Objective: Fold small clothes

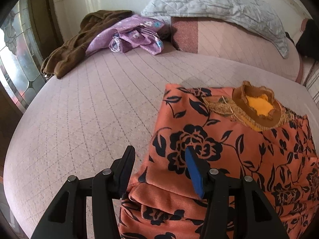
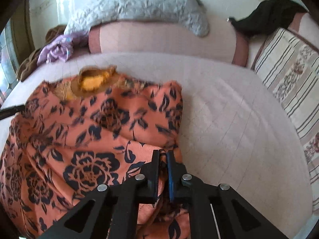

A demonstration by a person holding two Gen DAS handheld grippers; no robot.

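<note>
Closed tight on a fold of the orange flowered dress point(image 2: 103, 123), the right hand-held gripper point(image 2: 163, 155) pinches its near right edge on the bed point(image 2: 229, 109). At the dress's left edge, the left hand-held gripper point(image 1: 159, 155) stands open, cloth loose between its jaws. No writing is readable; the right-hand view is blurred.
</note>
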